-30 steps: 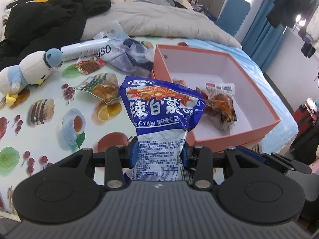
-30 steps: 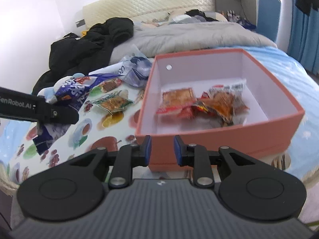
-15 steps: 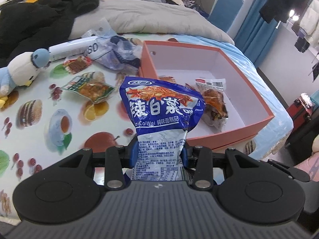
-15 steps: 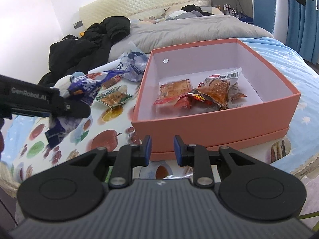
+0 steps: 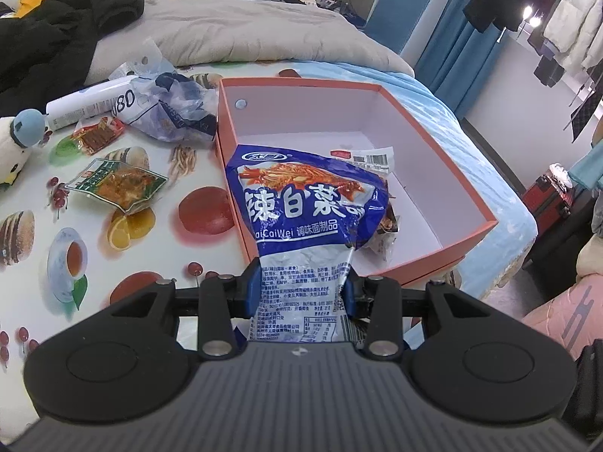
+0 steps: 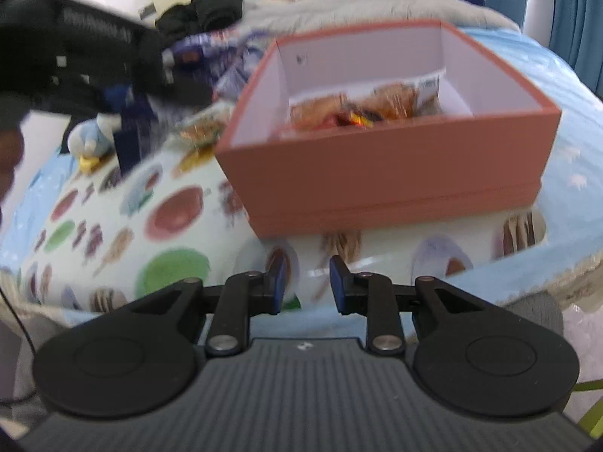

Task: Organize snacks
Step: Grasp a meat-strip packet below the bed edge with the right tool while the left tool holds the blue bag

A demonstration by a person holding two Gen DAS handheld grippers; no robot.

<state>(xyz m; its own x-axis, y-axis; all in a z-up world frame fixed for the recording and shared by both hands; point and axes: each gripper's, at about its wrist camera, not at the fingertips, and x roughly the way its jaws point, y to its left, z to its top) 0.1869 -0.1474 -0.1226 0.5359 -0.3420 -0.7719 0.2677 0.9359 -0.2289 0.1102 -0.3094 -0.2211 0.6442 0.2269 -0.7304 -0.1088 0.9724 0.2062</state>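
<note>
Here, two grippers, one orange box, and five snack packets that can be counted: one held, two loose on the cloth, at least two in the box; the left gripper is clenched on the lower end of a blue kimchi-flavour snack bag, its blue pads pressing both side edges, the bag standing upright over the near-left corner of the orange box; the right gripper grasps nothing, its jaws a narrow gap apart with only the printed cloth behind them, and that view is blurred. Just beyond the left gripper, behind the bag, the box holds a clear barcoded packet and an orange-red packet; more there cannot be told apart. Left of the gripper on the fruit-print cloth lie a green-edged snack packet and, farther off, a small red packet; beyond them a crumpled plastic bag, a white tube, and a plush penguin at the left edge.
</note>
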